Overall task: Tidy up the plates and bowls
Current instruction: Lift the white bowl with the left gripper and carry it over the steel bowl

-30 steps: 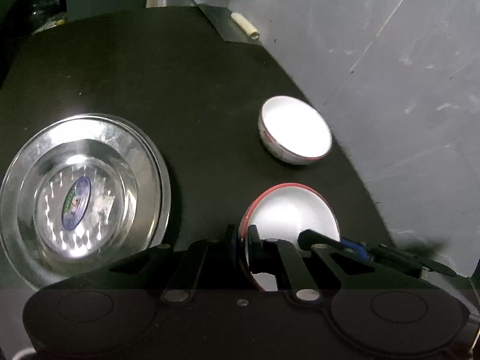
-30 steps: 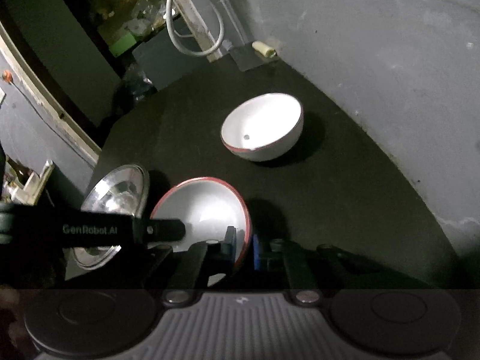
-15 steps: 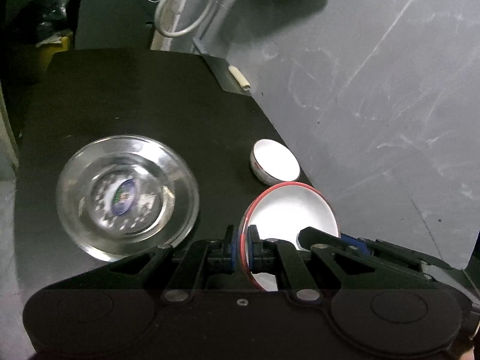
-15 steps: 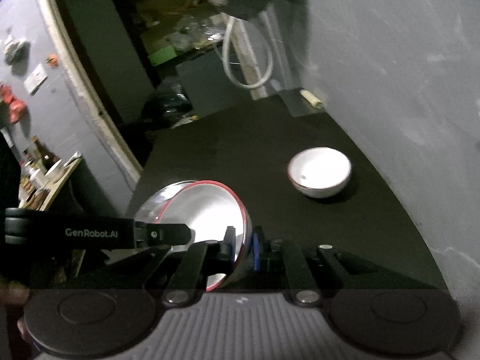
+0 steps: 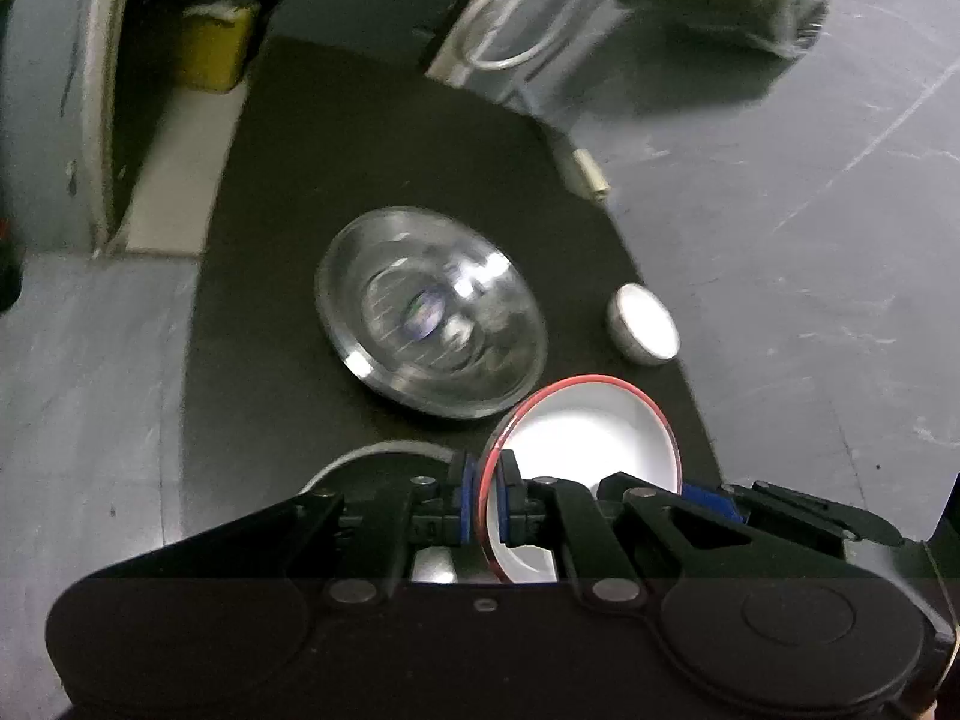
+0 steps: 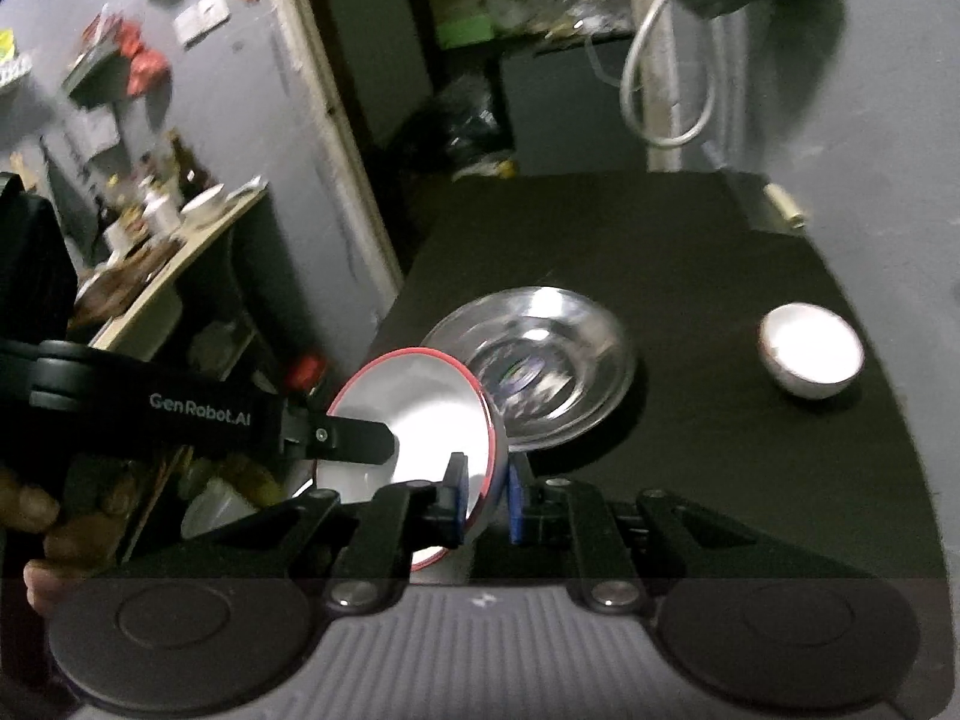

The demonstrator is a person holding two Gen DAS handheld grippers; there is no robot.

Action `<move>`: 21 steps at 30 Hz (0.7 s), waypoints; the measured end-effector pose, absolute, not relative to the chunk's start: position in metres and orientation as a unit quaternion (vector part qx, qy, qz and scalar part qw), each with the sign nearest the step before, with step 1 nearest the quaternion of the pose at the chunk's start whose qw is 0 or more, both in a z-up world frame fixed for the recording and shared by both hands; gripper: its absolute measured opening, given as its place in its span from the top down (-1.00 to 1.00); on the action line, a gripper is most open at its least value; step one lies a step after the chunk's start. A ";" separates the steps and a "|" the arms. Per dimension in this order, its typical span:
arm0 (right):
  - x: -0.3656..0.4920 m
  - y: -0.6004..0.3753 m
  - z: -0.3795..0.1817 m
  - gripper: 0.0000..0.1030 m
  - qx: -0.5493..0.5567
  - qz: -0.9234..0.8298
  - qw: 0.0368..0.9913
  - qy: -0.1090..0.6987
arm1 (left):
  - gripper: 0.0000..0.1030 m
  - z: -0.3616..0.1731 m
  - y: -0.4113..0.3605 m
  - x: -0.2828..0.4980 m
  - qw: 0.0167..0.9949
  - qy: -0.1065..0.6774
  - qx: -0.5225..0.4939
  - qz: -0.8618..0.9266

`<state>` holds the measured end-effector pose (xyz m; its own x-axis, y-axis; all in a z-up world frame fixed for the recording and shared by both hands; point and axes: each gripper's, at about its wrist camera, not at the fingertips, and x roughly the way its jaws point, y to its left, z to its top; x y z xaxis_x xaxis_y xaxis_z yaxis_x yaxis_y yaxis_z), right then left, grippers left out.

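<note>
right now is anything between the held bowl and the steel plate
Nothing visible. Both claws, left and right, pinch the red-rimmed bowl just in front of the steel plate; the small bowl sits off to the right.

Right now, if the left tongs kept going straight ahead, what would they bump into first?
Probably the steel plate on the black table. The left tongs, shut on the red-rimmed bowl, point toward it, though depth is hard to judge.
</note>
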<state>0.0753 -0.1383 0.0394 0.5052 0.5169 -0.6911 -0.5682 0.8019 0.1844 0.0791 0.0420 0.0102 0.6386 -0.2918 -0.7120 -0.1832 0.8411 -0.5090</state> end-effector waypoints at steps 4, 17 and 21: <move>0.071 -0.122 0.033 0.71 -0.053 0.325 0.852 0.406 | 0.86 -0.002 0.053 0.070 0.847 0.444 -0.291 -0.020; 0.083 -0.097 0.008 0.71 -0.099 0.340 0.818 0.454 | 0.84 -0.020 0.061 0.073 0.823 0.493 -0.281 0.004; 0.085 -0.093 0.005 0.71 -0.111 0.346 0.809 0.462 | 0.84 -0.024 0.062 0.075 0.815 0.509 -0.278 0.011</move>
